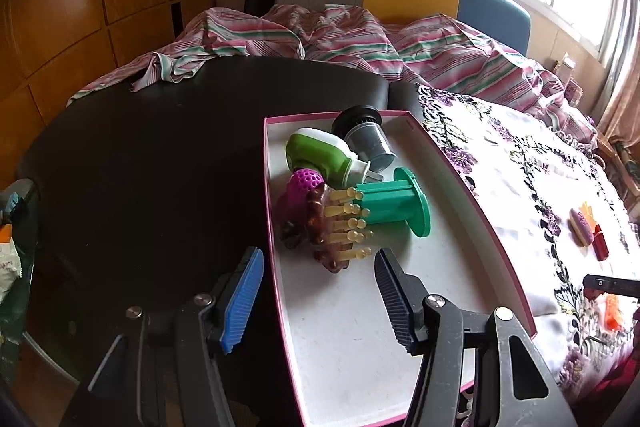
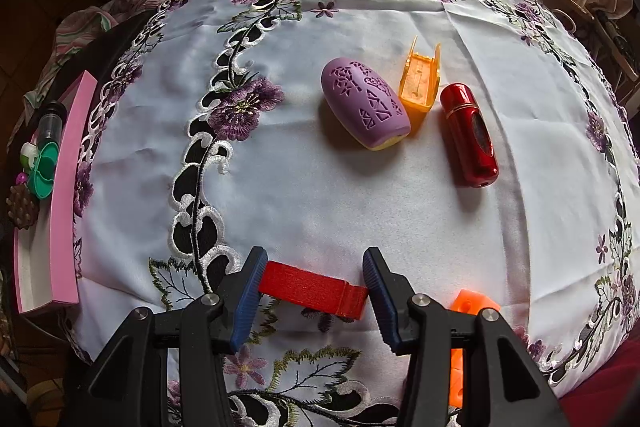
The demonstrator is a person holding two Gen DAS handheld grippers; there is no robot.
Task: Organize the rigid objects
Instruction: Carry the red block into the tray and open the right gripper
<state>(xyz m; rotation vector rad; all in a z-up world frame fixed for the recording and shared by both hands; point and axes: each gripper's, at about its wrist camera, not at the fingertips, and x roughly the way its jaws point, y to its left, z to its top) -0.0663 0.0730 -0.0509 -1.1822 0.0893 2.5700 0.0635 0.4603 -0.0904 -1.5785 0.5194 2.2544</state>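
My left gripper (image 1: 318, 259) is open over the near end of a white box with a pink rim (image 1: 472, 195), with nothing between its fingers. Just ahead in the box lie a brown brush with yellow bristles (image 1: 332, 235), a green spool (image 1: 392, 207), a purple ball (image 1: 306, 183), a green and white plug-in device (image 1: 320, 155) and a dark cup (image 1: 368, 139). My right gripper (image 2: 314, 259) is shut on a red block (image 2: 312, 287), held crosswise over the embroidered cloth (image 2: 320, 195). Farther off on the cloth lie a purple oval case (image 2: 366, 103), an orange clip (image 2: 420, 83) and a red metallic cylinder (image 2: 470, 135).
An orange piece (image 2: 474, 303) lies by my right gripper's right finger. The box (image 2: 66, 187) stands at the cloth's left edge, partly on a dark table top (image 1: 160, 155). A striped bedsheet (image 1: 360, 43) lies rumpled behind the table.
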